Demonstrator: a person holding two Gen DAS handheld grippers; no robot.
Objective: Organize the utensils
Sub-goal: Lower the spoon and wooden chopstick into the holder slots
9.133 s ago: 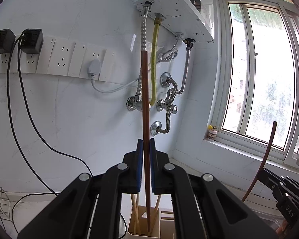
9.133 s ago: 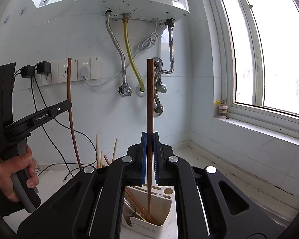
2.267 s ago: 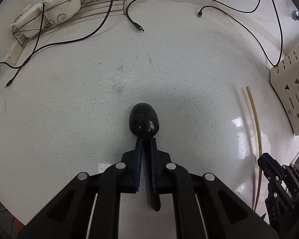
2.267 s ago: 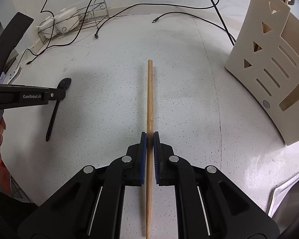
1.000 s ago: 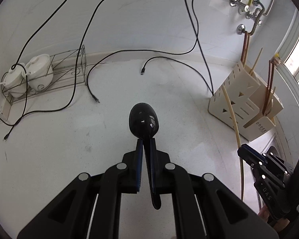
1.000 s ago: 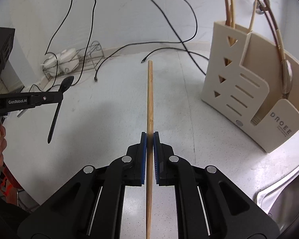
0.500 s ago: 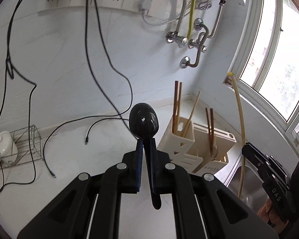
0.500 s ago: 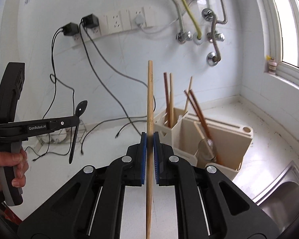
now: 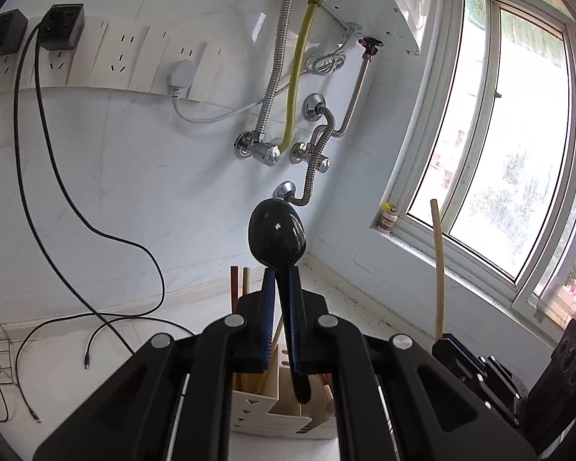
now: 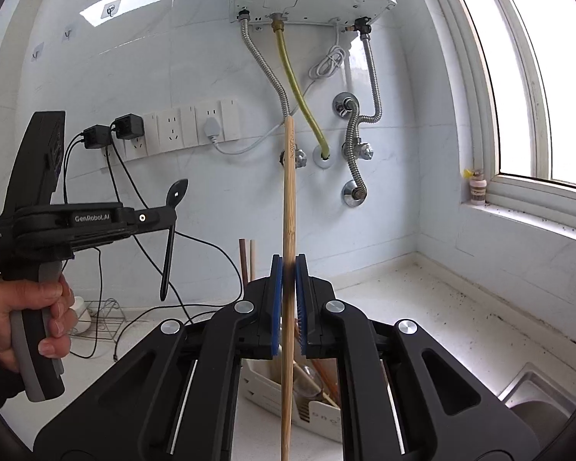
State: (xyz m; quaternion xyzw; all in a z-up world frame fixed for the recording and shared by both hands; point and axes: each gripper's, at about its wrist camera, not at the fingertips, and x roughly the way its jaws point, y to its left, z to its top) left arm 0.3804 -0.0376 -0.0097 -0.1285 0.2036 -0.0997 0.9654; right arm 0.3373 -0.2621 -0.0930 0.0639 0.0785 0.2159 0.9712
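A: Your black spoon (image 9: 278,238) stands close to upright, bowl on top, handle end hanging below the pads. Long axis runs vertical, tilted slightly. Your left gripper (image 9: 279,307) is clamped on its neck.

B: And the bamboo chopstick (image 10: 288,230)?

A: Also upright, long axis vertical, top end up in front of the wall pipes (image 10: 353,146). Your right gripper (image 10: 288,299) is closed on its lower half; the bottom end runs out of frame.

B: Position relative to the holder?

A: Both utensils are in the air above the cream utensil holder (image 9: 257,411), which sits on the white counter (image 10: 434,307) by the steel sink (image 10: 537,392). Brown chopsticks (image 10: 242,261) already stand in it. Your left hand (image 10: 23,319) grips the handle.
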